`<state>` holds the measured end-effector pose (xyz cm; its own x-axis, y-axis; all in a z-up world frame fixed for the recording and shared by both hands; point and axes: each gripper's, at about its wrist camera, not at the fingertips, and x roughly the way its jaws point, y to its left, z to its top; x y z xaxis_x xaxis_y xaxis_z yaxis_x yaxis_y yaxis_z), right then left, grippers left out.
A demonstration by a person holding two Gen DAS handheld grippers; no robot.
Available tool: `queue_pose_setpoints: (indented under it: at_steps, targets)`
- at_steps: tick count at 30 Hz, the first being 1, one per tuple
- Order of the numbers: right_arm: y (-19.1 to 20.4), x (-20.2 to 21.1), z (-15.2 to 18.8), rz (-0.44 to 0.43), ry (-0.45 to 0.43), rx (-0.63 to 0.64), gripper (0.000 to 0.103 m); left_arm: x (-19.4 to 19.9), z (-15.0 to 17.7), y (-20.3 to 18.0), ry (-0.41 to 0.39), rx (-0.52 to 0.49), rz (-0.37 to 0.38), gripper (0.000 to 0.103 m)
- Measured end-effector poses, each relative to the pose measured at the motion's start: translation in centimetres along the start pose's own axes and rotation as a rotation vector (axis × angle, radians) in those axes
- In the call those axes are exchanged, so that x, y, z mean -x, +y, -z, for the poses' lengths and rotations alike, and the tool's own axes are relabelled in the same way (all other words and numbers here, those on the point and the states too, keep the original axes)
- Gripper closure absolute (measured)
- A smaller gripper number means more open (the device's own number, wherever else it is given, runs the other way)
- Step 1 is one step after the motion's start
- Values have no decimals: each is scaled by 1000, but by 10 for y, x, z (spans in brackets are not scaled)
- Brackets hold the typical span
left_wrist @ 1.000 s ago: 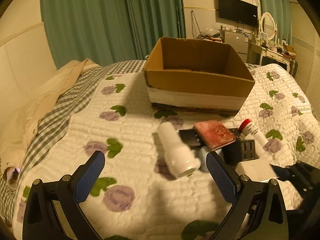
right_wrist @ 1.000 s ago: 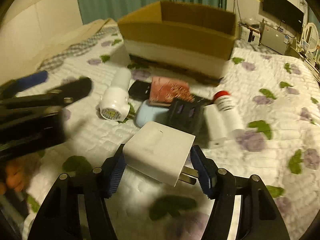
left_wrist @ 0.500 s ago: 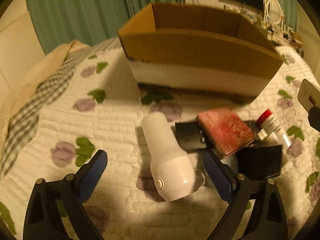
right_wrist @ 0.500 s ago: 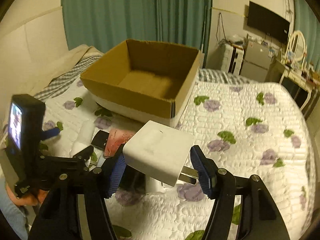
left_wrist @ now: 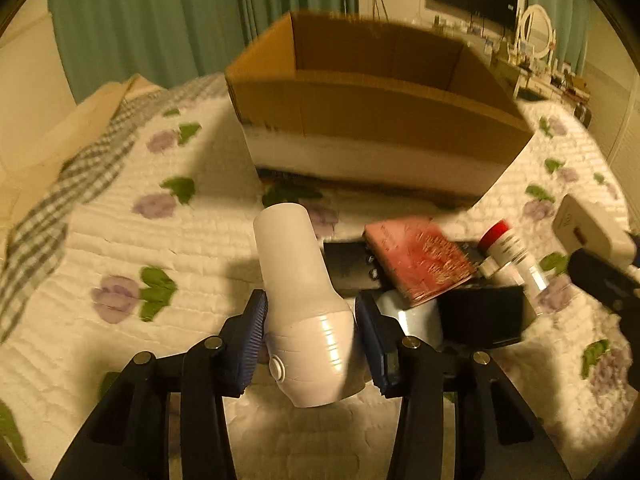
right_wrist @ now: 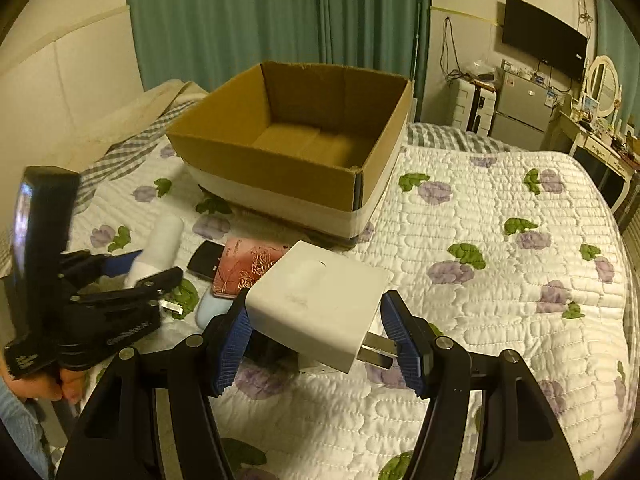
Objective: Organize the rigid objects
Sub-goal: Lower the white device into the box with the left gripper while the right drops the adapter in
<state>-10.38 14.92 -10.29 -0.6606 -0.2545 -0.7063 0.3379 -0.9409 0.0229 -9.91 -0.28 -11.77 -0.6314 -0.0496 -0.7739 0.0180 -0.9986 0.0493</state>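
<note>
I take the cardboard box point(right_wrist: 296, 152) as my landmark; it sits open-topped on the quilted bed point(right_wrist: 500, 248) and looks bare inside from the right wrist view. Every loose item lies on the near side of the box, and the bed to its right is open quilt, which gives me the freest approach.

My right gripper point(right_wrist: 316, 344) is clenched on a white plug adapter point(right_wrist: 320, 300), held above the bed in front of the box's near right corner. The adapter sits skewed between the jaws, with its metal prongs against the right pad, so I judge it could twist or slip loose on a quick swing over the box wall.

My left gripper point(left_wrist: 310, 340) has its jaws around the wide end of a white hair-dryer-shaped device point(left_wrist: 298, 300), whose narrow end points toward the box. The pads look to be touching its curved shell; on that taper I think the grip may slide.

Just right of the device, in front of the box, lie a pink rose-patterned case point(left_wrist: 420, 256), a black phone point(left_wrist: 346, 266), a red-capped bottle point(left_wrist: 506, 250) and a black block point(left_wrist: 480, 316), crowded together. Lifting the device could drag or knock them.
</note>
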Motion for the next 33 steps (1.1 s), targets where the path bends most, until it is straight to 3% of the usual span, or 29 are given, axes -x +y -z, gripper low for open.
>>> queue_pose_setpoints:
  at_steps: [4,9,15,23,33]
  targets:
    - [1,19,-14,0,-42,9,39,30,-16,3,-71,0,19,57]
    - [4,40,-47,29,-117,60,39,62,-59,-2,-181,-55,18,57]
    - [0,40,-92,53,-185,95,39,69,-121,-14,-272,-121,10,57]
    - [-6,-3,-134,69,-198,110,39,0,-172,-16,-210,-146,-6,57]
    - [-15,-59,-127,39,-137,100,39,-71,-157,-25,-102,-163,27,57]
